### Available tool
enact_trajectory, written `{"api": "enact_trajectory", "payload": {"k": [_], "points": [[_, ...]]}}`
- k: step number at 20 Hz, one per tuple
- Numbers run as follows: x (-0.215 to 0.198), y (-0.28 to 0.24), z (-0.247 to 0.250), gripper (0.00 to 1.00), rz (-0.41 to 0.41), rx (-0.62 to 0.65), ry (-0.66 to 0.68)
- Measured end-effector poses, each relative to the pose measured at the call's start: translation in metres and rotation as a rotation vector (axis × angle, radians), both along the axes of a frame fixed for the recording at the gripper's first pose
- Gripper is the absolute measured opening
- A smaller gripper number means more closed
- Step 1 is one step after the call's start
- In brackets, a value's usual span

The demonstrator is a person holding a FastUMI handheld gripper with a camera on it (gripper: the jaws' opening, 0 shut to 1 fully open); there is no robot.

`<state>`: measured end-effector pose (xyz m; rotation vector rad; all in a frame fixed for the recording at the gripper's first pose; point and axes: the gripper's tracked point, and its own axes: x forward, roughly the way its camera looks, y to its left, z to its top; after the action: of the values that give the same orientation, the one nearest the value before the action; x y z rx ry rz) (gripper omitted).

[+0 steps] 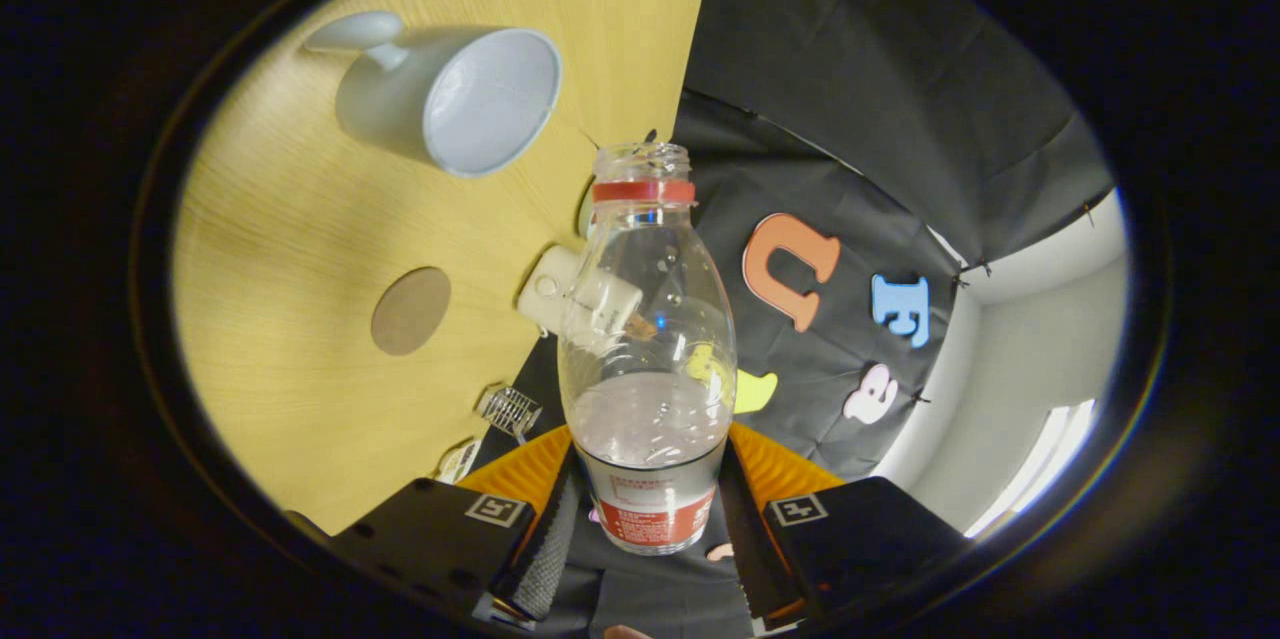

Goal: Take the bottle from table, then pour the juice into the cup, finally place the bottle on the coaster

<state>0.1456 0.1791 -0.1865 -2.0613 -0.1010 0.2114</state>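
Between the two fingers of the gripper sits the bottle, and both fingers press on its lower part, one on each side, just at the label band. The jaws stand narrow, closed to the bottle's width. The bottle is clear plastic with a red ring below its open mouth and no cap on it. Its neck points away from the fingers. Some clear liquid lies in the lower part, close to the fingers; the upper part is see-through with a few drops on the inside.

The whole view is tilted, so the table, a light wood top, fills the left side and its edge runs slantwise behind the bottle. On the table, far from the fingers and left of the bottle's mouth, is the cup, pale grey-white with a handle, its open mouth turned toward the camera. The bottle's mouth is near the cup but apart from it, not over it as far as I can tell.

The coaster, a round brown disc, lies flat on the table to the left of the bottle's middle, well apart from the cup. Just beside the bottle, at the table edge, is a small white device, partly seen through the plastic. A little metal clip sits nearer the fingers at the same edge.
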Motion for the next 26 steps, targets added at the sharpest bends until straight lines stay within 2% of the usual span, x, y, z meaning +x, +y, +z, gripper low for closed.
{"api": "enact_trajectory", "payload": {"k": [26], "points": [[0.003, 0.006, 0.014, 0.74, 0.016, -0.083, -0.034]]}}
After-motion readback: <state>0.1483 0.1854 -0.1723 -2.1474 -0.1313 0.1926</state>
